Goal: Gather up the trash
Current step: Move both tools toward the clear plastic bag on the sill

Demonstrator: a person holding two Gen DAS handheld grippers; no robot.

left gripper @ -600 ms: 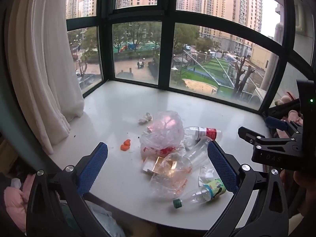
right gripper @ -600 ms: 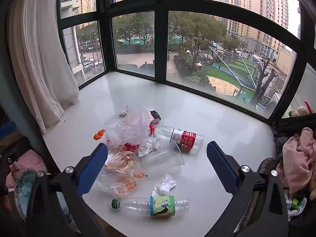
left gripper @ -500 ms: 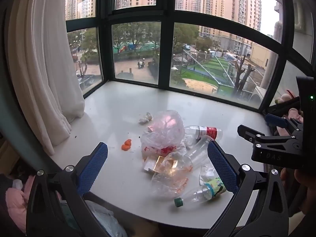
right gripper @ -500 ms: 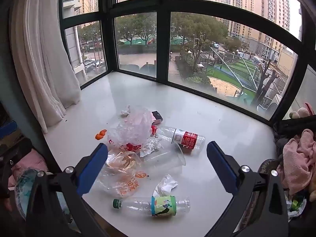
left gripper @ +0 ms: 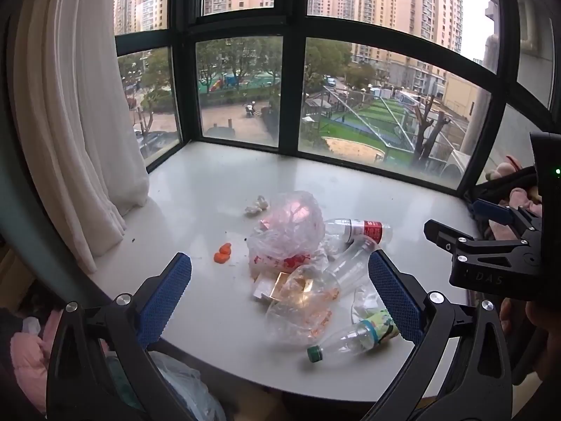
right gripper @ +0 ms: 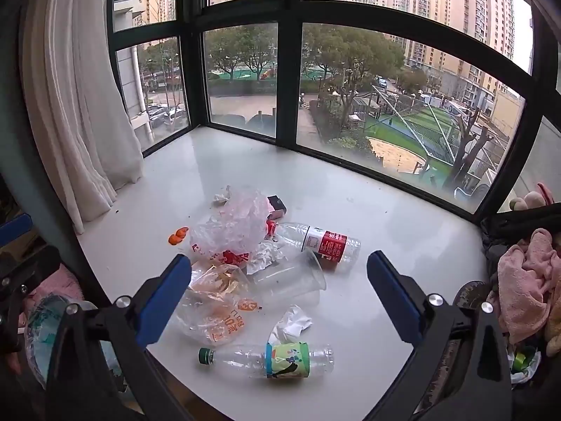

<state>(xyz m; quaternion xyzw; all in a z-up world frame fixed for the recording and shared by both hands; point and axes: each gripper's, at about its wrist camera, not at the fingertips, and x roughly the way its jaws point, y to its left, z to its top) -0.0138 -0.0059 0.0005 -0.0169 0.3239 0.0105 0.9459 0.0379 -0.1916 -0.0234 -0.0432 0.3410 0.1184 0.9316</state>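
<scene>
Both my grippers, left [left gripper: 278,289] and right [right gripper: 278,289], hang wide apart and empty-handed above the trash pile [right gripper: 245,245] on the sill [right gripper: 385,217].

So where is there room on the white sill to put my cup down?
The sill is bare along the window, beside the curtain, and right of the red-label bottle. It is crowded around the plastic bag down to the green-cap bottle.
</scene>
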